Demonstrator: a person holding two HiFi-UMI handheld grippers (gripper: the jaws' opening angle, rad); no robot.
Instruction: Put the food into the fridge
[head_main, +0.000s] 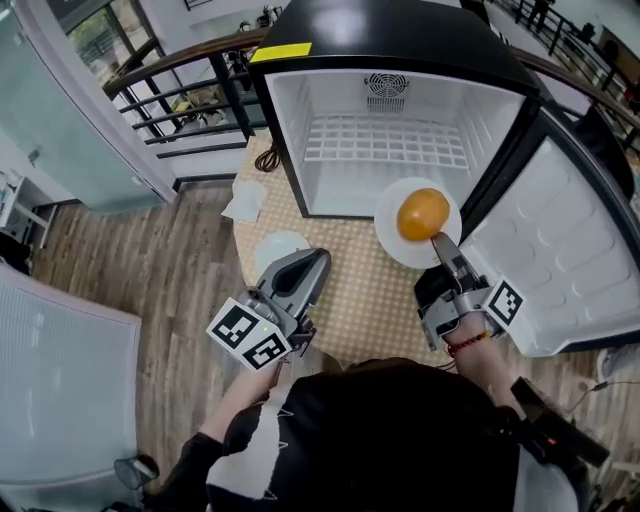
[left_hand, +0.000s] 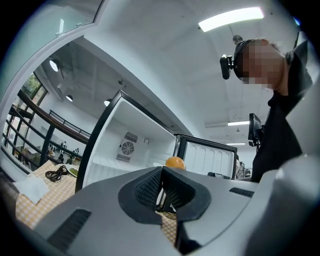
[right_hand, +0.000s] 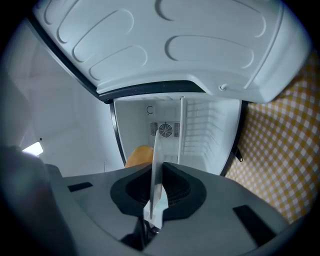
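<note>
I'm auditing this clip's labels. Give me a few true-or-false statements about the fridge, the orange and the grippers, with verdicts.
1. The fridge door stands open. True.
2. The orange lies on the fridge's wire shelf. False: it sits on a plate held in front of the opening.
3. The right gripper is clamped on the plate's rim. True.
4. The left gripper holds a cup. False: its jaws are together with nothing between them.
</note>
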